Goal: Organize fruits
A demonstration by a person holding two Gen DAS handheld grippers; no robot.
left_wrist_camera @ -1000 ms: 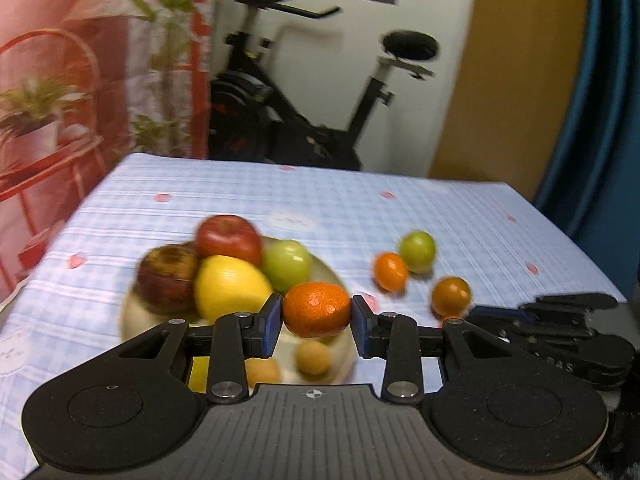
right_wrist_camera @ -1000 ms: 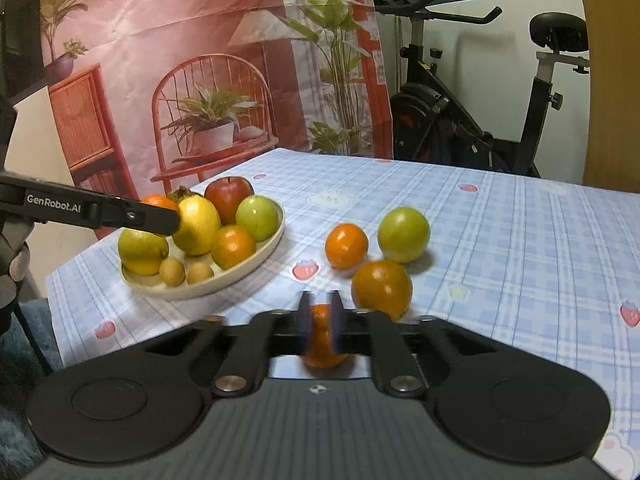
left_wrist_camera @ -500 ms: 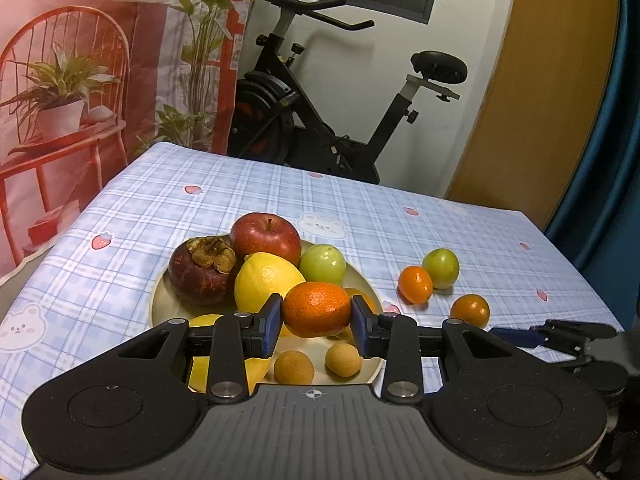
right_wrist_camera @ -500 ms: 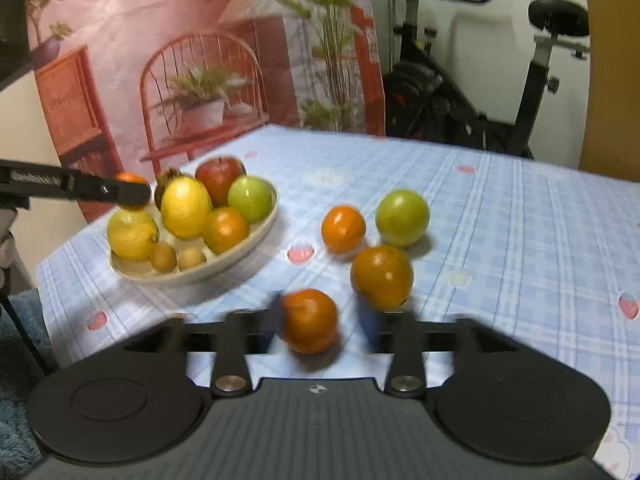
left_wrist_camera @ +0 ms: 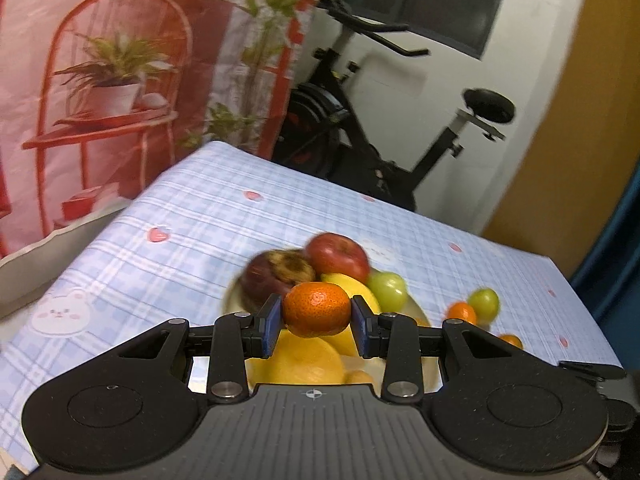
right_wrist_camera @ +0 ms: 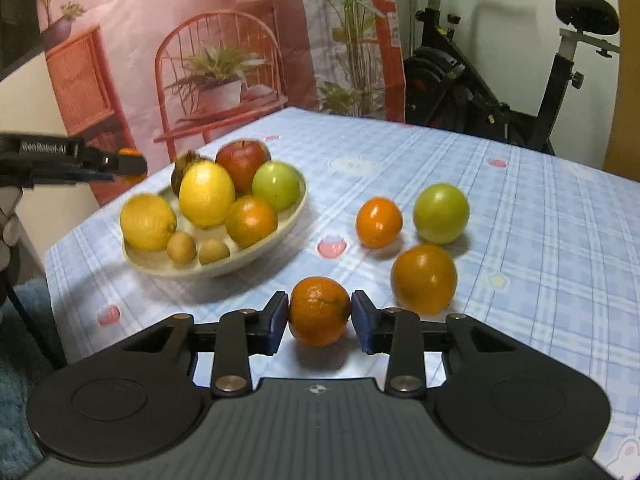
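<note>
Orange mandarin (left_wrist_camera: 317,309) sits clamped in the left gripper (left_wrist_camera: 316,322) above the fruit bowl (right_wrist_camera: 256,252); the right gripper (right_wrist_camera: 319,318), jaws just closing, squeezes a tangerine (right_wrist_camera: 319,310) on the near tablecloth (right_wrist_camera: 540,240).

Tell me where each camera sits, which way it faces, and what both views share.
Left wrist: on the left gripper, looking down over the bowl; its fingers clamp a mandarin.
Right wrist: on the right gripper, facing across the table; its jaws have just been closing on an orange. The left gripper shows at the left edge.
Shared: the bowl, the red apple, the exercise bike.
</note>
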